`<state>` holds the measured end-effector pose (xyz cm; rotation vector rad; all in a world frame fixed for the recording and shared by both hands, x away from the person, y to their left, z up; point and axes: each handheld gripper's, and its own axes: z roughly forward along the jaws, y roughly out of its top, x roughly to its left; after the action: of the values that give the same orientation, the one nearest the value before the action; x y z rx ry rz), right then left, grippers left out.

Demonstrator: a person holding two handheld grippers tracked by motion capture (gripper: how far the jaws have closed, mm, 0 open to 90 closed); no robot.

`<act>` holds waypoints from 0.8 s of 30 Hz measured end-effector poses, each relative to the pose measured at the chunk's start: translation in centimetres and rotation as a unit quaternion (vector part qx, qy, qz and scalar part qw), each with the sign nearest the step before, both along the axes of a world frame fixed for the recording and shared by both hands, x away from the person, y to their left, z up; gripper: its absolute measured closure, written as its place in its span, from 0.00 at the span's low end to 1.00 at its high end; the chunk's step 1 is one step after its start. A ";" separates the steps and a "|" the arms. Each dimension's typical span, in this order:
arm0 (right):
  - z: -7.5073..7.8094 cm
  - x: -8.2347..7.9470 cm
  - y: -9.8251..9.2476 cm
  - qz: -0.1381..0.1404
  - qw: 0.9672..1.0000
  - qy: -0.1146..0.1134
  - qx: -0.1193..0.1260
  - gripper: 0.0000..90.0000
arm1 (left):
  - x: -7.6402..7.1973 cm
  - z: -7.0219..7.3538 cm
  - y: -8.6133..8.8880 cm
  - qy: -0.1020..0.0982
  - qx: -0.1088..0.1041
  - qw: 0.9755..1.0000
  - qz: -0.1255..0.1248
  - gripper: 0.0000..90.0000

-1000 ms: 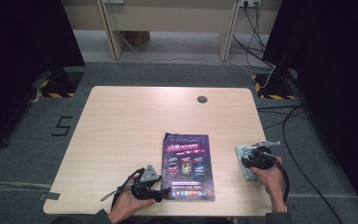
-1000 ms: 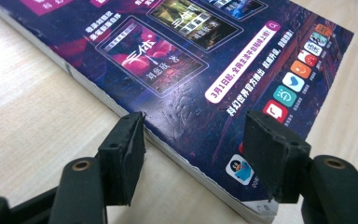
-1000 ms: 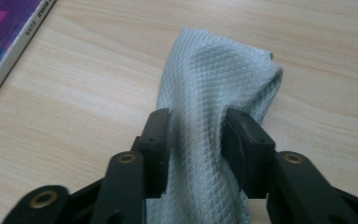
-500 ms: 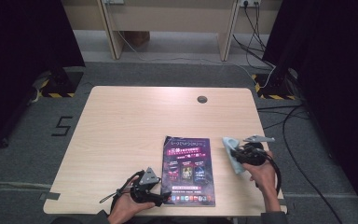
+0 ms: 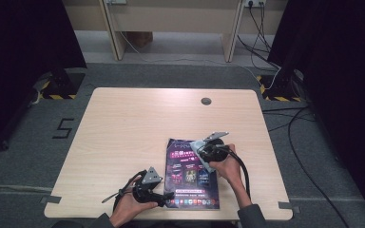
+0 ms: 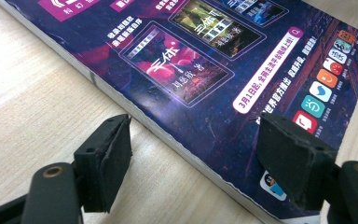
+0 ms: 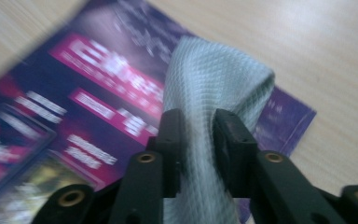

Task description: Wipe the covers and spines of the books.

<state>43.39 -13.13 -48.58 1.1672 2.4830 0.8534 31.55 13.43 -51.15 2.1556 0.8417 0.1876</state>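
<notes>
So there's one magazine [image 5: 191, 175], one grey cloth [image 7: 209, 98], one table [image 5: 123, 137], plus two grippers: left [image 5: 164, 198], right [image 5: 198, 150].

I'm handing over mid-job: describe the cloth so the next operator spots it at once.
Start at the light wooden table and find the purple magazine lying near its front edge. Over the magazine's upper right corner, the right gripper pinches a small pale grey-green cloth with a fine waffle weave. It is the one soft, plain thing against the glossy printed cover.
</notes>
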 end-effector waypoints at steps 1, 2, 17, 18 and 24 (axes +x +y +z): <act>0.1 0.2 -0.3 -0.024 1.000 0.000 0.007 0.61 | 0.0 0.0 0.0 0.002 0.001 1.000 0.002 0.26; 0.1 0.2 -0.3 -0.024 1.000 0.000 0.007 0.61 | 0.1 0.0 0.0 0.002 0.001 1.000 0.003 0.26; -0.1 0.5 -0.6 -0.007 0.999 -0.033 -0.027 0.79 | 0.6 0.0 -0.3 -0.004 0.014 1.000 -0.015 0.19; -0.1 0.7 -0.9 -0.018 0.999 -0.033 -0.025 0.79 | 0.6 0.0 -0.3 -0.004 0.013 1.000 -0.013 0.19; -0.4 1.7 -2.0 -0.051 0.998 -0.037 -0.006 0.77 | 0.7 -0.1 -0.3 0.001 0.012 1.000 -0.010 0.18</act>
<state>45.07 -15.17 -48.95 1.2233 2.3458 0.8368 32.26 13.11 -51.28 2.1867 0.8222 0.1874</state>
